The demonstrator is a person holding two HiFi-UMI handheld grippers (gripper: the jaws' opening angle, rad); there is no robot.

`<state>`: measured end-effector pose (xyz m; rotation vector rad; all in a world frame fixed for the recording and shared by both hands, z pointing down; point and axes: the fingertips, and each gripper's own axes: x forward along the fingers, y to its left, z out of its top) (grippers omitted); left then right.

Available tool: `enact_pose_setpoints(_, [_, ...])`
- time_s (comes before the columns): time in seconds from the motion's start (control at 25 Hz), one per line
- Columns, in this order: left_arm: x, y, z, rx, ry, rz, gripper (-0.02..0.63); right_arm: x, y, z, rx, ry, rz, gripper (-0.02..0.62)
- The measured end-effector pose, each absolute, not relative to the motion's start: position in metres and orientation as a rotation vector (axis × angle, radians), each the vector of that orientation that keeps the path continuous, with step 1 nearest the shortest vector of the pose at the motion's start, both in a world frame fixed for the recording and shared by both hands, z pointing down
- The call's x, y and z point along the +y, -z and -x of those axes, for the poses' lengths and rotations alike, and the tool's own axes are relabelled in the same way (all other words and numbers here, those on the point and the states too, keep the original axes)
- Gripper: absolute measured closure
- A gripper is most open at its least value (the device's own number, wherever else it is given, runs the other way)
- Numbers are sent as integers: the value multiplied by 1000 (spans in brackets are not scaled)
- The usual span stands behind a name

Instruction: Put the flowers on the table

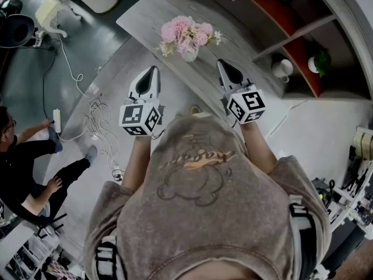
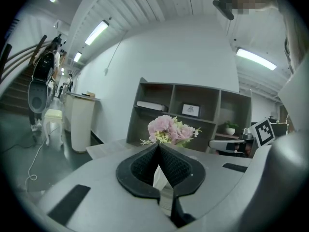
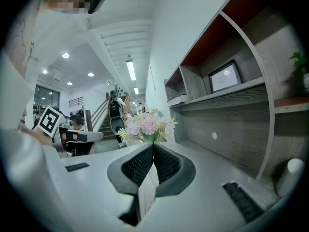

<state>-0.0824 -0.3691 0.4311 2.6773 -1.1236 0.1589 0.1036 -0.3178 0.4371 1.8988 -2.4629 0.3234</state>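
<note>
A bunch of pink and cream flowers (image 1: pixel 187 37) stands in a white vase on the grey wooden table (image 1: pixel 143 13). Both grippers are held just short of it, apart from it, one on each side. My left gripper (image 1: pixel 153 70) points at the vase from the near left, its jaws shut with nothing between them. My right gripper (image 1: pixel 222 63) points from the near right, shut and empty as well. In the left gripper view the flowers (image 2: pixel 171 129) rise right behind the closed tips of that gripper (image 2: pixel 158 145). In the right gripper view the flowers (image 3: pixel 145 126) stand behind the closed tips of that gripper (image 3: pixel 153 144).
A grey shelf unit (image 1: pixel 280 16) with red backing runs along the table's right side, holding a white mug (image 1: pixel 282 67) and a small potted plant (image 1: pixel 320 60). A person (image 1: pixel 23 168) crouches on the floor at the left beside cables (image 1: pixel 99 121).
</note>
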Motion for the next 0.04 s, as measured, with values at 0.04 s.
enact_pose_setpoints(0.04, [-369,-431,82,-1122,-160,-2677,589,-318,-437,-104,-2462,-325,-1896,595])
